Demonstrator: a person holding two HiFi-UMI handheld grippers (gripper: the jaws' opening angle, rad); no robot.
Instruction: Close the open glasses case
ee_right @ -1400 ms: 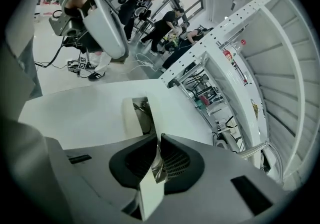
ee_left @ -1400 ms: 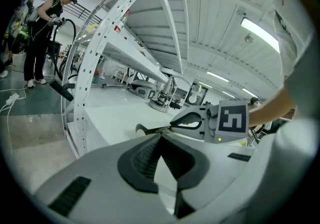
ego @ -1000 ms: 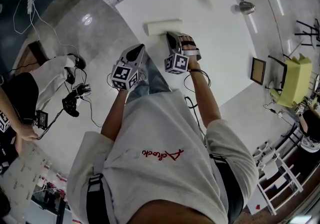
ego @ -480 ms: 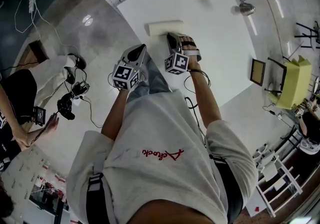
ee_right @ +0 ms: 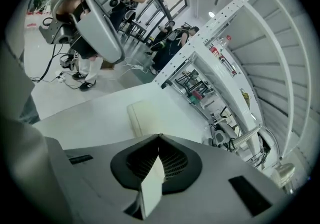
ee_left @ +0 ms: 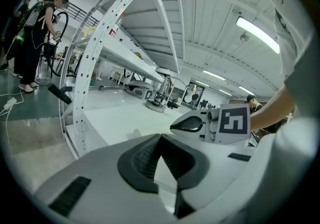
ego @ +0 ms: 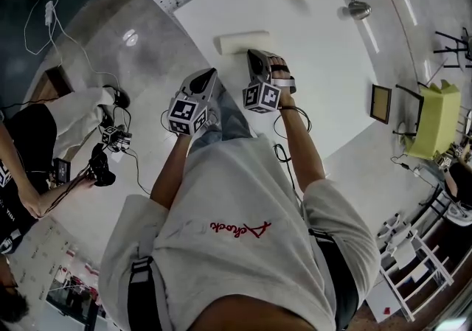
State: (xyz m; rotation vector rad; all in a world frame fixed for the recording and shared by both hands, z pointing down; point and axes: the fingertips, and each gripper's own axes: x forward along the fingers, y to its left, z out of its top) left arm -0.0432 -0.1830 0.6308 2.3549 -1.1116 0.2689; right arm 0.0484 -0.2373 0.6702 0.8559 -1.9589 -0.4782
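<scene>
Glasses case: cream and oblong, lying flat on the white table near its left edge in the head view. The lid looks down, with no gap along the long side (the seam itself is too small to make out).
Right gripper: poised just short of the case's near end and apart from it. Its jaws are closing, the tips already meet, and nothing is between them but a sliver of table seen past the pads.
Left gripper: held beside the right one by the table's edge, well clear of the case. It is clenched, tips together, and empty.
Change over the last second: very little. The case lies where it lay, in the same flat shape, and both grippers keep almost the same spots in the head view.
Meaning for the task: the closing is probably done, since no raised lid remains to press. The right gripper seems finished with the case rather than lining up a push.
What is left: at most a check that the lid has latched.
Risk: slight. A nudge from closed jaws could slide the case toward the edge.
</scene>
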